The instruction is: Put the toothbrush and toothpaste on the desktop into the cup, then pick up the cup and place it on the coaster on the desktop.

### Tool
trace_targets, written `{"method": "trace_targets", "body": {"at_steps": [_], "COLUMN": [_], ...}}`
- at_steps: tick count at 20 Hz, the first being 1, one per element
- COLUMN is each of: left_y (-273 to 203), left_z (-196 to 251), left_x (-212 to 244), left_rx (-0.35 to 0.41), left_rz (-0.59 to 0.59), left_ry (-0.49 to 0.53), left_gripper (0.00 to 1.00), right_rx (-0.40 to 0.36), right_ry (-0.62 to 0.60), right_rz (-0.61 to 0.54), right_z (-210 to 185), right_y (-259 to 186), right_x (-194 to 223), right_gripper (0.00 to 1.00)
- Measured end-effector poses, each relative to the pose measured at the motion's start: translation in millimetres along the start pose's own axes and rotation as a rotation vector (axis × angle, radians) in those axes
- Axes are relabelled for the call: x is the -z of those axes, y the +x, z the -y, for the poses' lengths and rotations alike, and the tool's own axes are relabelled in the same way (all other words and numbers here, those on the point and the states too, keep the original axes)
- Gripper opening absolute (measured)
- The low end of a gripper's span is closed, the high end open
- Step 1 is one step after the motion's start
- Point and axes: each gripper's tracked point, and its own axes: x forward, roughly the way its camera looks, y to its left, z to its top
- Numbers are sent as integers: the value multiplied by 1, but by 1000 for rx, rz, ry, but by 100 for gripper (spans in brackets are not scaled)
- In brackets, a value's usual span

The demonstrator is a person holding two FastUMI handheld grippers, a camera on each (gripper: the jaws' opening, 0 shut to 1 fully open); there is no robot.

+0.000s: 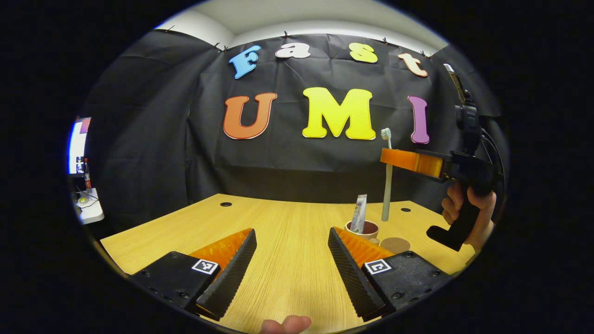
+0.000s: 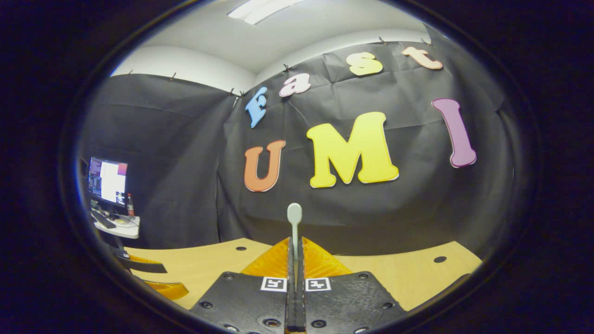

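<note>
Right gripper [image 2: 295,273] clamps the toothbrush [image 1: 387,178] upright, above and just right of the cup [image 1: 363,229] holding the toothpaste [image 1: 358,213]. Beside it lies the coaster [image 1: 395,244]. Left gripper [image 1: 291,266] spreads wide over bare desk [image 1: 287,222].

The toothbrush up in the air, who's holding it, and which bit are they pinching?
The right gripper is shut on the toothbrush, pinching its handle a little below the bristle head; the long lower end hangs free.

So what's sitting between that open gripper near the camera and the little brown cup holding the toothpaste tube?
Nothing: in the left gripper view, just bare light wooden desktop separates the left gripper from the brown cup.
</note>
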Motion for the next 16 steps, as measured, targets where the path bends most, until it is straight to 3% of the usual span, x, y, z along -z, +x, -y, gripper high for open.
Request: {"method": "trace_targets", "body": {"at_steps": [13,14,16], "left_y": [6,6,7], "left_z": [-21,-19,-21], "left_x": [4,2,0], "left_rx": [-28,-25,-27], "left_rz": [-21,-15,-12], "left_ry": [-57,-55,-52], "left_gripper": [98,98,98], "right_rx": [29,10,15], "right_ry": [24,34,46], "right_rz": [-43,-57,-43], "right_z": [9,6,12], "right_y": [16,12,6], "right_x": [47,52,50], "right_gripper": [0,4,41]}}
